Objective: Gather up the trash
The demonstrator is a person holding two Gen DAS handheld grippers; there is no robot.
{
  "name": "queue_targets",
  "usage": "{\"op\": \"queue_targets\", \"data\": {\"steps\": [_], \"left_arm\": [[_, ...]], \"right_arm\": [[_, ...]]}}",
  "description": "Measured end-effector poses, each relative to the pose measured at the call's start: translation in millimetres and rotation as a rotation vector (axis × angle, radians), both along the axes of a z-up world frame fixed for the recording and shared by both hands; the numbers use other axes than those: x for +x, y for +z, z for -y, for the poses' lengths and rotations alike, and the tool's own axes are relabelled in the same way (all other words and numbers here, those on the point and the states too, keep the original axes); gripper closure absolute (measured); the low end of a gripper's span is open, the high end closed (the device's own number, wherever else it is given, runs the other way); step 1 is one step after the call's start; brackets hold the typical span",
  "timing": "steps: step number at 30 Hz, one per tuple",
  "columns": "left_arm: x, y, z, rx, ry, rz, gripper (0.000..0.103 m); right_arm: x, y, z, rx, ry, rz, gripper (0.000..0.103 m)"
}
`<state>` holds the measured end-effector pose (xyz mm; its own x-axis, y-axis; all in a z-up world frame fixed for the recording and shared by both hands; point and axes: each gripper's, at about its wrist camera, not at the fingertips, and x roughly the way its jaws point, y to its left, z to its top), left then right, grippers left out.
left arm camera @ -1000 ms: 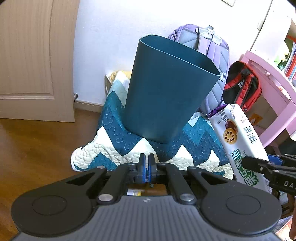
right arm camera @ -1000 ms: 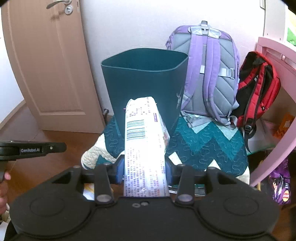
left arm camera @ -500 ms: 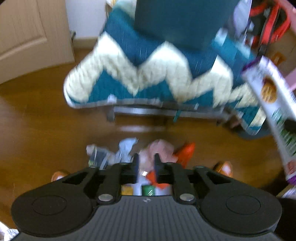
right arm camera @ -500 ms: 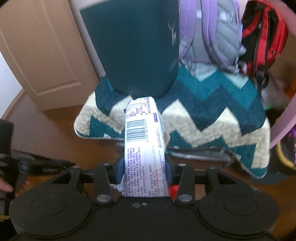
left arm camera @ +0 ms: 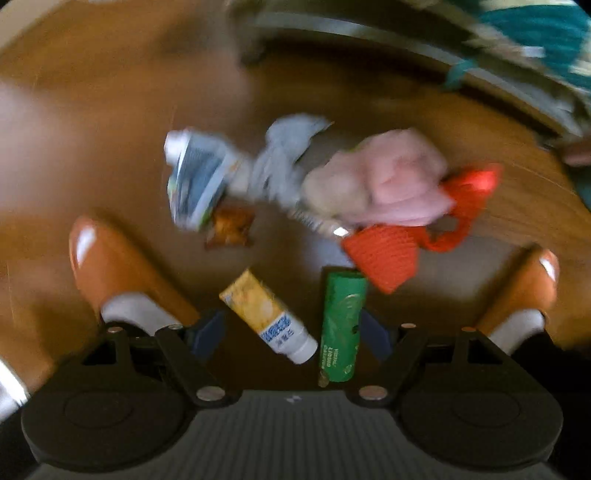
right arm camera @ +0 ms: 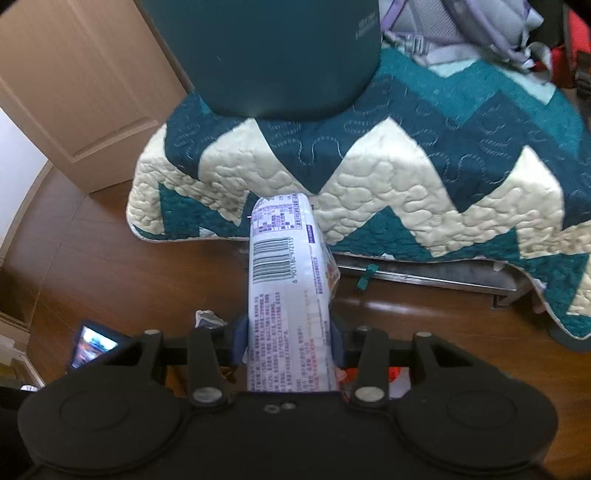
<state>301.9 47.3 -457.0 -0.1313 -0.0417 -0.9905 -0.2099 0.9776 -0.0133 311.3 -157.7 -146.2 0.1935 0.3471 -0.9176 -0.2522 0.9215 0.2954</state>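
My left tongs (left arm camera: 291,332) point straight down at the wooden floor (left arm camera: 110,110), and their jaws have just been opening; they stand wide apart now and grip nothing. Between the blue pads, seen from above, lie a yellow tube with a white cap (left arm camera: 267,315) and, just beside it, a green tube (left arm camera: 341,325); I cannot tell if the pads touch them. Further ahead the trash is in a loose pile on the floor: an orange-red net bag (left arm camera: 402,251), a pink crumpled piece (left arm camera: 391,181) partly over it, a grey-white crumpled paper (left arm camera: 284,155), a blue and white wrapper (left arm camera: 195,181) and a small brown snack packet (left arm camera: 231,229). This picture is blurred, so the finer details are not clear. On both sides of the tongs I see my orange slippers (left arm camera: 110,266) with white socks.

My right tongs (right arm camera: 288,339) are clenched on a long white biscuit packet (right arm camera: 288,291) with a barcode, which sticks out forward between the pads. Ahead of it, a dark teal trash bin (right arm camera: 273,55) stands on a teal and cream zigzag quilt (right arm camera: 406,184). A purple backpack (right arm camera: 461,22) is behind the quilt, and a beige door (right arm camera: 74,74) is on the left.
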Motion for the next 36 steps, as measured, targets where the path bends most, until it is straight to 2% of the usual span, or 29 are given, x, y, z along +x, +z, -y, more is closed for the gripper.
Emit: {"op": "queue_targets", "data": {"steps": [3,9,15,20,22,24,27,32,36], "left_arm": [[-4,-40,-12,0.0,0.144,-0.078,0.024],[-14,-91,-31,0.0,0.356,-0.16,0.024],[-30,-141,-36,0.029,0.453,-0.229,0.024],[-37,-173,-34,0.039,0.462,-0.275,0.025],[-38,-181,-35,0.034,0.459,-0.282,0.029],[-39,-187,-35,0.036,0.45,-0.302,0.045],[-42,-192,-38,0.022,0.462,-0.303,0.057],[-47,-182,-38,0.044,0.433,-0.274,0.059],[-38,-153,-34,0.054,0.411,-0.232,0.059]], "right_arm": [[9,-21,1,0.006,0.007,-0.021,0.06],[15,-54,5,0.039,-0.002,-0.063,0.06],[13,-72,10,0.052,-0.009,-0.11,0.06],[15,-87,9,0.071,-0.014,-0.15,0.06],[15,-89,8,0.075,-0.01,-0.157,0.06],[16,-93,4,0.076,-0.002,-0.168,0.06],[17,-98,-1,0.08,0.005,-0.183,0.06],[16,-98,-3,0.069,-0.009,-0.189,0.06],[10,-85,-2,0.048,-0.02,-0.162,0.06]]}}
